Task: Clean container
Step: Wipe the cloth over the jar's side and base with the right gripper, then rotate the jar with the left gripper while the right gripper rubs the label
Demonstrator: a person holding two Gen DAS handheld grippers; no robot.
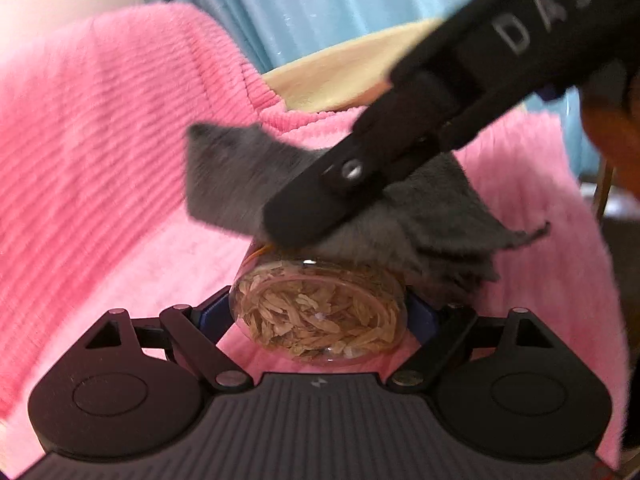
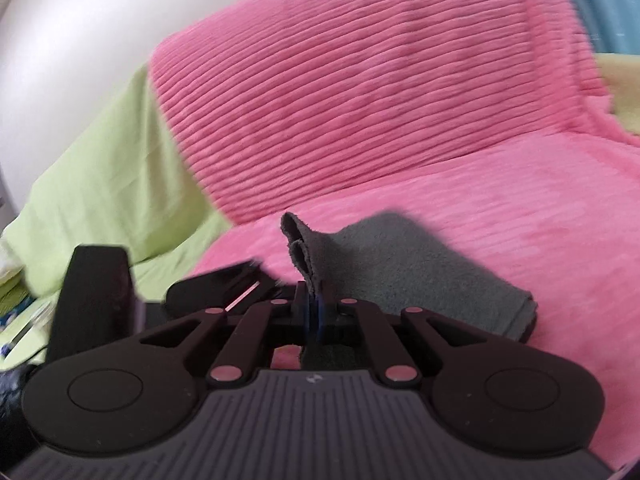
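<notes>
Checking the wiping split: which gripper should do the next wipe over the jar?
Right. The right gripper is shut on the grey cloth, already pressed on the clear jar. The left gripper is clamped on that jar, steadying it.

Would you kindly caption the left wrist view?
Left hand-held gripper holds a clear jar while the right hand-held gripper presses a grey cloth on it.

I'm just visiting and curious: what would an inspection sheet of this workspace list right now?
Surface: pink ribbed blanket over soft furniture.
Job's things: clear jar of tan flakes; grey cloth pressed against its far end.
Clutter: small items at the left edge of the right wrist view, too blurred to name.
Grippers: left gripper shut on the jar; right gripper shut on the cloth.
Cables: nothing seen.
Surroundings: green sheet, blue curtain, pale wall.
</notes>
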